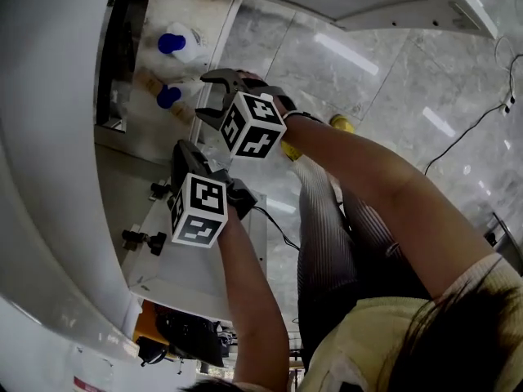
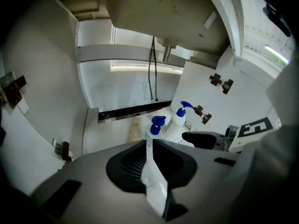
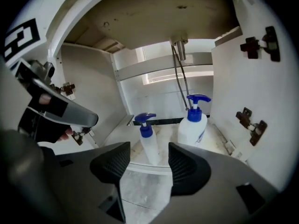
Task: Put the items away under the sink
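Released and empty, my right gripper [image 3: 147, 158] holds its two black ribbed pads wide apart, aimed into the open cupboard under the sink. Seen past the gap, and not between the pads, is the slim white plastic pump bottle with a blue head [image 3: 148, 146]. It stands upright near the front edge of the cupboard floor. Just to its right and a little farther in stands the broad white plastic pump bottle with a blue pump [image 3: 192, 129], also upright, the two close but not touching. My left gripper [image 2: 149, 148] is clenched down to a thin slit with nothing caught in it. It sits to the left of the right one and nearer to me.

The pale cupboard floor [image 3: 168, 135] is scuffed and stained brownish, with a dark strip [image 3: 168, 122] across its far edge. Above hangs the beige underside of the sink basin [image 3: 149, 22], and from its metal drain fitting thin hoses [image 3: 181, 78] drop toward the back wall. The white cupboard door [image 3: 233, 87] on the right stands open, its dark hinges [image 3: 252, 125] showing; the left door [image 1: 188, 276] is open too. Outside the cupboard the room floor is glossy grey marble tile [image 1: 392, 80], with a thin black cable [image 1: 466, 129] trailing across it at the far right. I am crouched in striped trousers [image 1: 327, 227] just in front of the cupboard.
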The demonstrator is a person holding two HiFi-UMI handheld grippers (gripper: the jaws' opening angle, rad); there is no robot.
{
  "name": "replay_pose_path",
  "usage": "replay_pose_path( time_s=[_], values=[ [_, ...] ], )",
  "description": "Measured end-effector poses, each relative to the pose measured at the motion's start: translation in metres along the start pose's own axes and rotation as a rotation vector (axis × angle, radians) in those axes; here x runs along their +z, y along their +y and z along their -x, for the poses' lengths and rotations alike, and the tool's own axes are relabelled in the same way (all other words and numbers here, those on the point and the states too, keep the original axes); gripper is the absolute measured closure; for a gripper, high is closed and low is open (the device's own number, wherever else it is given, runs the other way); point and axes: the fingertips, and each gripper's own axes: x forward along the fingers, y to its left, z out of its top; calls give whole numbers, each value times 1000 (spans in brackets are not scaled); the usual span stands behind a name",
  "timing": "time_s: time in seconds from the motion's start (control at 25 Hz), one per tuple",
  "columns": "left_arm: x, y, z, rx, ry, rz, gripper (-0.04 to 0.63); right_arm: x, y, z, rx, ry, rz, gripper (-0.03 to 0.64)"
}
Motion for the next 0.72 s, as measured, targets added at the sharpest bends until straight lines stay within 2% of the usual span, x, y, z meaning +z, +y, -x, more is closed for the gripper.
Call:
replay_pose_path(
  time_s=[0.12, 0.4, 0.72],
  values=[
    [3, -11, 13, -30, 27, -5, 522, 7, -2, 22, -6, 3, -30, 371],
    [3, -32, 37, -105, 100, 38, 529, 26, -3, 75, -13, -14, -119, 371],
    [4, -55, 67, -157, 153, 7, 529, 47, -2, 133, -51, -73, -240, 371]
  ],
)
